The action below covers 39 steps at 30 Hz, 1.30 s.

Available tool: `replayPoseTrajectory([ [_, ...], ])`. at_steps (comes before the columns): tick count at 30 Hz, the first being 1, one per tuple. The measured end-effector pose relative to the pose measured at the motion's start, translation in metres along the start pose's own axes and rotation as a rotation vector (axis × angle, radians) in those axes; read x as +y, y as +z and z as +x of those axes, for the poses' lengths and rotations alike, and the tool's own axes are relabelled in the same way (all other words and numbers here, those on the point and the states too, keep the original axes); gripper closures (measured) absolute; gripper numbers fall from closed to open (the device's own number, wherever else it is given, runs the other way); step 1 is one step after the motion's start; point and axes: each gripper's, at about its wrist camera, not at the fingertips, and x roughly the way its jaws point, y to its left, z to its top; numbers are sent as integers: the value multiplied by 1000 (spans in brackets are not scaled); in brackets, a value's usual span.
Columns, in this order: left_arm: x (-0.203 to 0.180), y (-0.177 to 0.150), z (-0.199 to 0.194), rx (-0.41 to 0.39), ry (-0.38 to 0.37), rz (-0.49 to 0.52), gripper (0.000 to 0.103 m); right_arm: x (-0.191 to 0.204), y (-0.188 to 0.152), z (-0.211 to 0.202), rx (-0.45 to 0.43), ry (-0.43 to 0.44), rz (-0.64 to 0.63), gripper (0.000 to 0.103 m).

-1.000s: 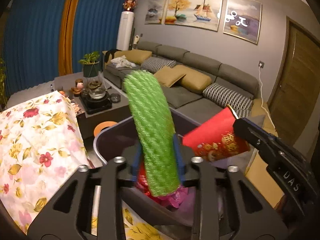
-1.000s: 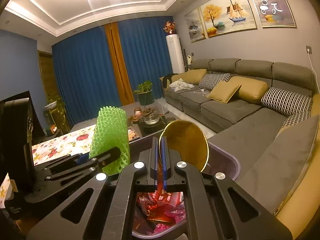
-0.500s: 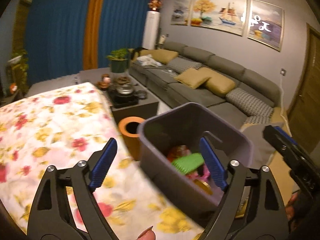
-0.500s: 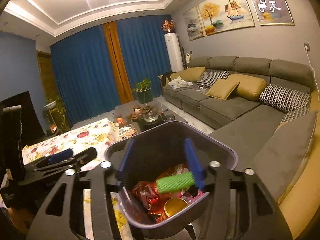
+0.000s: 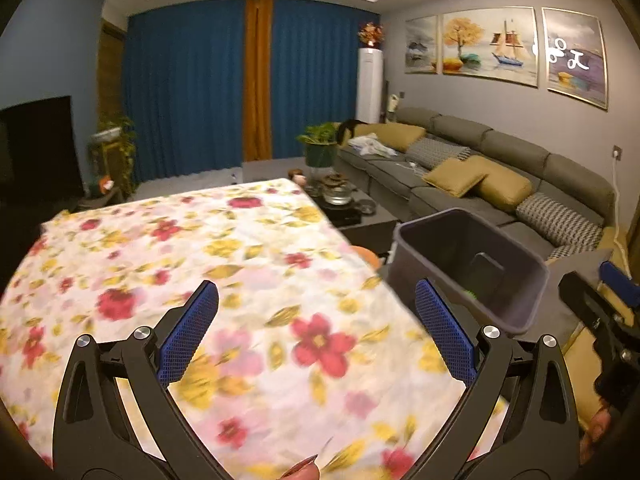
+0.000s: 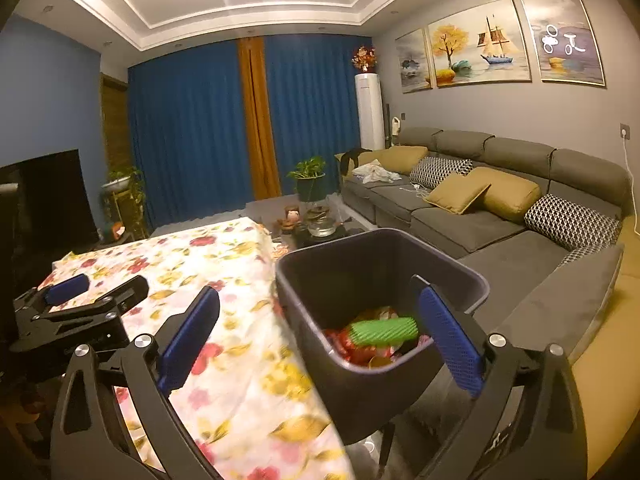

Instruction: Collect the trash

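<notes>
Both your left gripper (image 5: 316, 330) and right gripper (image 6: 320, 338) are opening, empty; green foam net (image 6: 383, 331) now lies in the bin (image 6: 472, 280); surface (image 5: 240, 264) shows no trash.

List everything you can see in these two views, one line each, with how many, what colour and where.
trash bin: one, dark grey, beside the table's right edge
green foam sleeve: one, lying on top of the trash in the bin
red wrappers: several, count unclear, under the sleeve
floral tablecloth: one, white with red and yellow flowers, covering the table
sofa: one, grey, along the right wall
cushions: mustard and patterned ones, on the sofa
curtains: blue with an orange strip, far wall
paintings: three, above the sofa
potted plant: one, green, by the sofa's far end
left gripper: black, blue pads, jaws opening, nothing between
right gripper: same, jaws opening, nothing held
</notes>
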Motion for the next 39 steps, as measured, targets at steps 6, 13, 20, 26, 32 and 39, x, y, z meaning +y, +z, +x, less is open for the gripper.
replayPoseTrajectory([
  [6,25,-25,-41,-9,62,-9,6,22,-13,-28,2,-13,-13,6],
  [13,46,-46,-79,-22,72,-36,6,44,-30,-58,-12,-42,-40,6],
  [20,58,-59,-103,-37,73,-50,6,62,-40,-86,-37,-37,-49,6],
  [26,64,-62,-117,-55,76,-57,6,70,-44,-97,-40,-27,-45,6],
  [32,68,-65,-123,-61,66,-70,6,76,-46,-102,-49,-21,-56,6],
  [39,67,-66,-126,-65,60,-73,6,75,-48,-103,-51,-22,-49,6],
])
